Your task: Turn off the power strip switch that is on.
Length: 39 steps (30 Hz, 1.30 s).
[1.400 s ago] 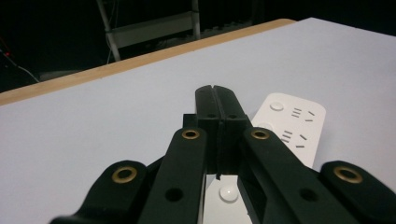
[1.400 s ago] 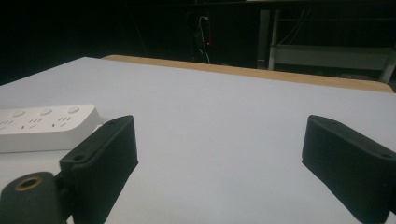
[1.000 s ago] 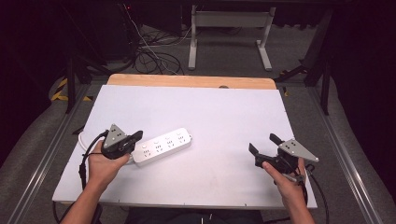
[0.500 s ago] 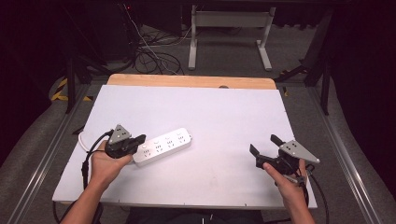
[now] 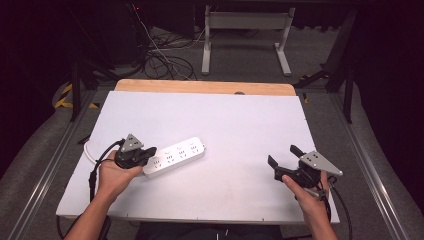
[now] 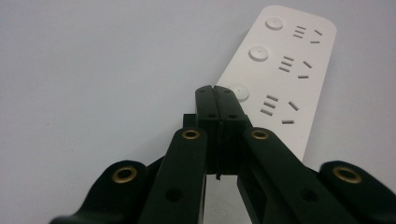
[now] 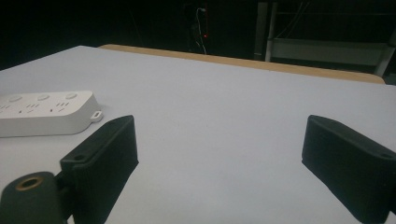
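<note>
Power strip [image 5: 175, 156] unmoved on table [image 5: 240, 120] | left tool [image 5: 149, 152] closed, tips now over strip's near end | right tool [image 5: 285, 156] still spread, well right of strip

Left gripper [image 5: 150, 151] over power strip [image 5: 175, 156] — right gripper [image 5: 283, 156] well apart.

Bright tabletop, dark blurry surroundings
</note>
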Available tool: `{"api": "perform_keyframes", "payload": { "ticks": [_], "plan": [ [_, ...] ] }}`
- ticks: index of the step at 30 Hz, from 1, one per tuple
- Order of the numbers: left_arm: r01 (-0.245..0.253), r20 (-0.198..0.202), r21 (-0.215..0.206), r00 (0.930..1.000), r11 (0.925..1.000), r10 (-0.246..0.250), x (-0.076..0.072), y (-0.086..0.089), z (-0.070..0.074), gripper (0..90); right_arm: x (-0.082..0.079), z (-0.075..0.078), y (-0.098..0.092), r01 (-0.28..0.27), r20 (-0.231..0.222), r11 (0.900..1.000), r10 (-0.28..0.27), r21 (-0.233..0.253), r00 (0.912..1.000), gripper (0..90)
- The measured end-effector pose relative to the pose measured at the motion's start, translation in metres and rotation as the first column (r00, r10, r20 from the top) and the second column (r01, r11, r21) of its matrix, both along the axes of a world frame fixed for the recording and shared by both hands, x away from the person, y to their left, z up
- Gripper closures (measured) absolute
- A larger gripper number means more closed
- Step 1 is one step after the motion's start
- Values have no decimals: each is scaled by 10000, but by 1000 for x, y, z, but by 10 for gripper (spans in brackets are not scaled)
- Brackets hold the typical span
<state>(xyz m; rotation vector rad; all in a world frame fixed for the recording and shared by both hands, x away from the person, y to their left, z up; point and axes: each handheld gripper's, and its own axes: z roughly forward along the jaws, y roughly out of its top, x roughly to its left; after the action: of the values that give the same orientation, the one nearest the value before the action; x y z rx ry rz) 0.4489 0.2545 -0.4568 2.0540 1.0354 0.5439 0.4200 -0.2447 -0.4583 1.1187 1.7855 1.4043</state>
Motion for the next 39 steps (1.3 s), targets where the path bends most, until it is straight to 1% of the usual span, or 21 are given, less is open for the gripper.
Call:
{"api": "perform_keyframes", "payload": {
  "ticks": [1,3,6,8,12,15,16,19,20,21,24,26,27,28,29,30,31,32,34,35,39],
  "plan": [
    [-2,-100,-100,9999,9999,1,0,0,-1,900,0,0,0,-6,1,10000,6,-2,10000,108],
    [-24,-115,-113,9999,9999,23,1,1,-1,900,0,0,0,-21,1,10000,21,-8,10000,109],
    [45,-170,-10,9998,10000,-45,2,0,-2,900,0,0,1,-37,-12,10000,37,2,10000,109],
    [79,-213,169,9997,9998,-75,2,-1,-3,900,0,0,1,-45,-14,10000,45,-3,10000,109],
    [162,-339,212,9993,9996,-155,2,-2,-4,900,0,0,1,-59,-41,10000,59,-33,10000,110],
    [166,-350,481,9993,9987,-149,2,-3,-6,900,1,0,2,-62,-76,10000,62,-13,10000,111],
    [198,-396,393,9990,9990,-183,2,-4,-7,900,1,0,2,-62,-76,10000,62,-13,10000,111],
    [252,-363,393,9991,9989,-238,1,-5,-7,900,1,0,2,-117,-97,9999,117,-52,9999,112],
    [232,-361,374,9991,9990,-218,1,-5,-8,900,1,0,2,-117,-97,9999,117,-52,9999,112],
    [215,-278,474,9994,9986,-202,1,-5,-8,900,1,0,2,-123,-115,9999,123,-35,9999,110],
    [146,-221,645,9997,9978,-132,0,-5,-8,900,1,0,2,-84,-147,10000,84,17,9999,107],
    [3,-296,692,9996,9976,17,0,-5,-8,900,1,0,2,-73,-158,10000,73,42,9998,106],
    [-98,-248,776,9996,9969,118,0,-4,-8,900,1,0,2,-68,-157,10000,69,47,9999,106],
    [-269,-104,1005,9996,9946,281,0,-4,-8,900,1,0,2,-72,-157,10000,72,48,9999,106],
    [-265,-191,855,9994,9960,282,0,-3,-8,900,1,0,2,-72,-155,10000,72,41,9999,106],
    [-214,-428,507,9988,9985,236,0,-1,-8,900,1,0,2,-72,-140,10000,72,36,9999,106],
    [-160,-497,303,9986,9994,175,1,0,-9,900,1,0,2,-90,-133,10000,90,39,9999,106],
    [-155,-496,308,9986,9994,170,0,-1,-9,900,1,0,2,-90,-133,10000,90,39,9999,106],
    [-124,-336,645,9993,9978,146,-1,-4,-9,900,2,0,3,-119,-142,9999,119,34,9998,106],
    [-129,-279,726,9995,9973,149,-1,-5,-9,900,2,0,4,-129,-157,9999,129,28,9998,106],
    [-204,-248,734,9994,9971,223,-2,-5,-9,900,3,0,5,-156,-149,9999,156,33,9998,106]
  ]
}}
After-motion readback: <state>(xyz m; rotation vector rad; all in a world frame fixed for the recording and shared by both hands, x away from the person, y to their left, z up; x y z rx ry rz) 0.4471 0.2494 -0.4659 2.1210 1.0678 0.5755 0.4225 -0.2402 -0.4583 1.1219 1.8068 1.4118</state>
